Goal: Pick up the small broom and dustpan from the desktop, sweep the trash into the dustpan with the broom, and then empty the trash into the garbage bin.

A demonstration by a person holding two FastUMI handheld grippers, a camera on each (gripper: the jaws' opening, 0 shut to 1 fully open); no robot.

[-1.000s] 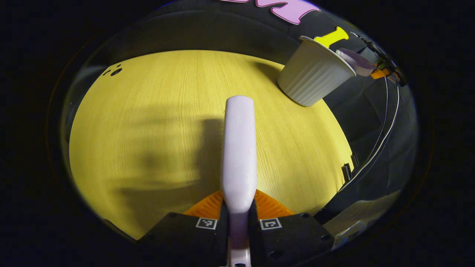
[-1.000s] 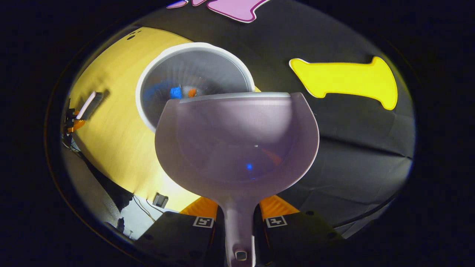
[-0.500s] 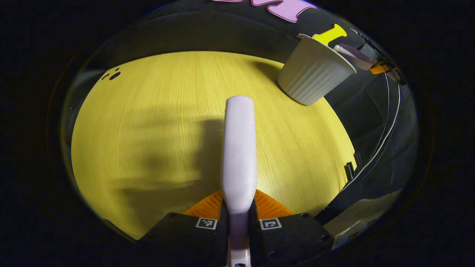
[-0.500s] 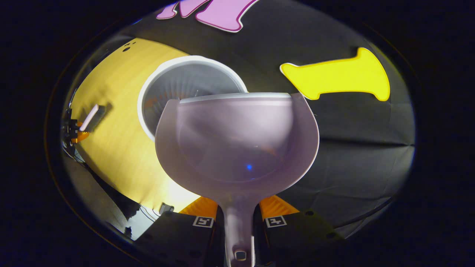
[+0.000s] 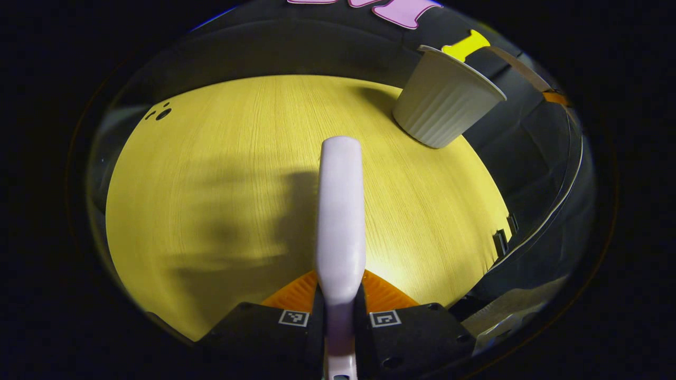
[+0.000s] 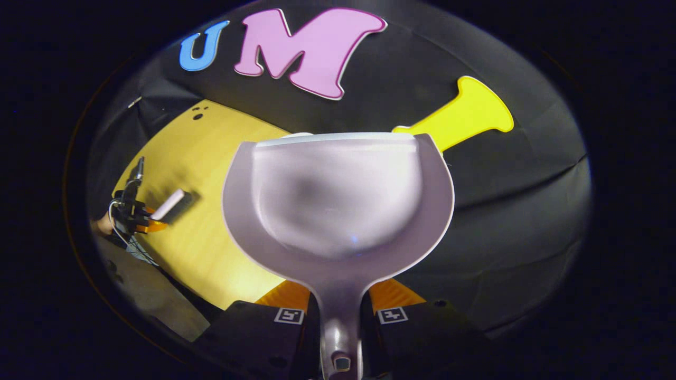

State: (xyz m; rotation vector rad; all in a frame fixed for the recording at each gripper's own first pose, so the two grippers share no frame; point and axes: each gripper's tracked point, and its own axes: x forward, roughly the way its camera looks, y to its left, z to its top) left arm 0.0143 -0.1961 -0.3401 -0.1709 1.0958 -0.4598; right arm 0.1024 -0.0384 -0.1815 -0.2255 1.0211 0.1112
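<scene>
In the left gripper view, the left gripper (image 5: 340, 309) was closed tight on the broom (image 5: 340, 211), both fingers pressing the narrow neck of its handle. The broom showed as a smooth, pale lilac plastic bar with a rounded end, pointing away from the gripper above the desktop (image 5: 211, 158). The desktop was a yellow wood-grain surface with fine straight lines. The broom's shadow lay on it just left of the bar. The bristles could not be made out in this view.

The garbage bin (image 5: 443, 103) stood at the far right edge of the desktop, well apart from the broom. It was an off-white tapered tub with vertical ribbing on its wall and a flared rim.

In the right gripper view, the right gripper (image 6: 340, 316) was clamped on the stem handle of the dustpan (image 6: 338, 206), a finger on each side. The dustpan was a rounded scoop of smooth, faintly glossy lilac plastic with a raised side wall and a straight pale front lip. Its inside looked bare. A thin sliver of the garbage bin's white rim showed just behind that lip. To the left of the dustpan, over the desktop, the left gripper with the broom appeared small and distant.
</scene>
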